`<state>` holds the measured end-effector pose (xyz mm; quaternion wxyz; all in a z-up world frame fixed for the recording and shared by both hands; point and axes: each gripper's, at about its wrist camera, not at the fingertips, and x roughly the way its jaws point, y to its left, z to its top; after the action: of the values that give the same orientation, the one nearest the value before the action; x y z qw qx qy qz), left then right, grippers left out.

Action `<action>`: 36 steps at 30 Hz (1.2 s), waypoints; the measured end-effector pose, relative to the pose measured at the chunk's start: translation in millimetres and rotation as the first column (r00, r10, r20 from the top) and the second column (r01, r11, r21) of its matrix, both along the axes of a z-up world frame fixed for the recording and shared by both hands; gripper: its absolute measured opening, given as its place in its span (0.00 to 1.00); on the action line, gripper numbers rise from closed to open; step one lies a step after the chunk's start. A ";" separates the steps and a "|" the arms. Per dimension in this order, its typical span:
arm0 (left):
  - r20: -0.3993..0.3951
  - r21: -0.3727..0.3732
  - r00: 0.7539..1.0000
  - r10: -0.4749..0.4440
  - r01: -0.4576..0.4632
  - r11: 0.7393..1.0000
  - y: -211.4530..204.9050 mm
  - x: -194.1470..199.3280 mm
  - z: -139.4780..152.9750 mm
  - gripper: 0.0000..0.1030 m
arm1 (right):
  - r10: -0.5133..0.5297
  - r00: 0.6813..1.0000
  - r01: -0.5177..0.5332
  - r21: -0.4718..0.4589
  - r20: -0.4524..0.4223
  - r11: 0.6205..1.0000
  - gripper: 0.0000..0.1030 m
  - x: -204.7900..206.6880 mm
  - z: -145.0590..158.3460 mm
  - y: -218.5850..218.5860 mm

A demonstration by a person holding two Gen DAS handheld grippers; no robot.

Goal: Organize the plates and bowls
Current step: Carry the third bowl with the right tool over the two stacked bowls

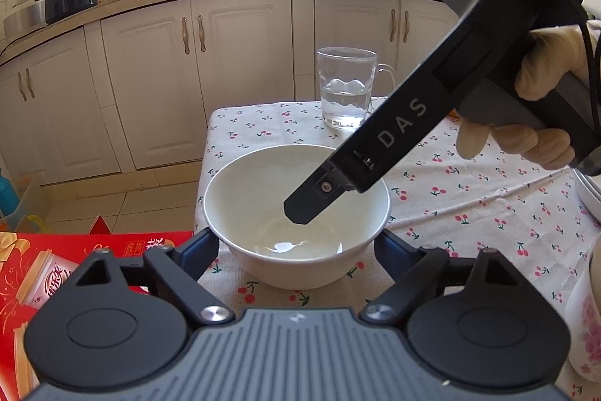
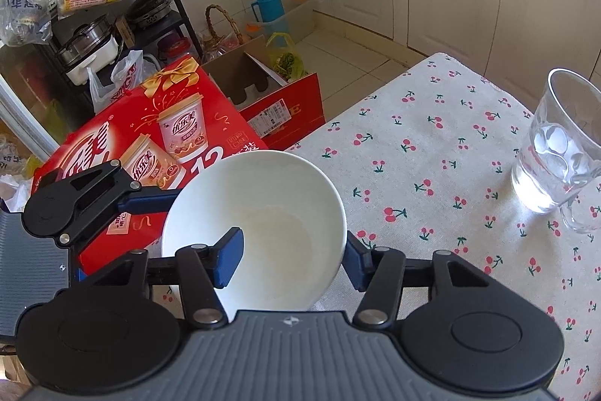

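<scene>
White bowl (image 1: 296,213) at the corner of the cherry-print tablecloth (image 1: 469,198): the left gripper (image 1: 296,247) straddles its sides, spread wide, while the right gripper (image 2: 289,260), angled steeply downward, spans the near rim, one finger inside, not clamped.

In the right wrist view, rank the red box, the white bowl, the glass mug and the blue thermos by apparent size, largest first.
1. red box
2. white bowl, though it sits nearest the camera
3. glass mug, cut off by the frame edge
4. blue thermos, farthest away, so its true size is unsure
</scene>
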<state>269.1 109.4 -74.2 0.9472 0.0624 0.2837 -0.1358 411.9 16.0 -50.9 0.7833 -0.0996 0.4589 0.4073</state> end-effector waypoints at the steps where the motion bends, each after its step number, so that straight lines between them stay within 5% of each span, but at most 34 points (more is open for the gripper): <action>1: -0.003 0.001 1.000 -0.001 0.001 1.000 -0.2 -0.3 0.6 0.87 | 0.000 1.000 0.000 0.001 0.001 1.000 0.60 -1.0 0.6 -0.1; 17: -0.005 0.011 0.999 -0.054 0.054 0.998 -19.1 -42.2 27.7 0.87 | -0.018 1.000 0.017 0.016 0.023 1.000 0.60 -50.9 28.7 -23.6; 36: 0.026 0.028 0.988 -0.154 0.154 0.988 -66.3 -129.5 73.6 0.87 | -0.077 0.993 0.071 0.063 0.090 0.995 0.61 -166.5 76.4 -89.1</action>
<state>139.5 43.1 -0.6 0.9369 0.0982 0.2665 -0.2040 245.4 -73.1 25.5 0.8209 -0.0777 0.4130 0.3866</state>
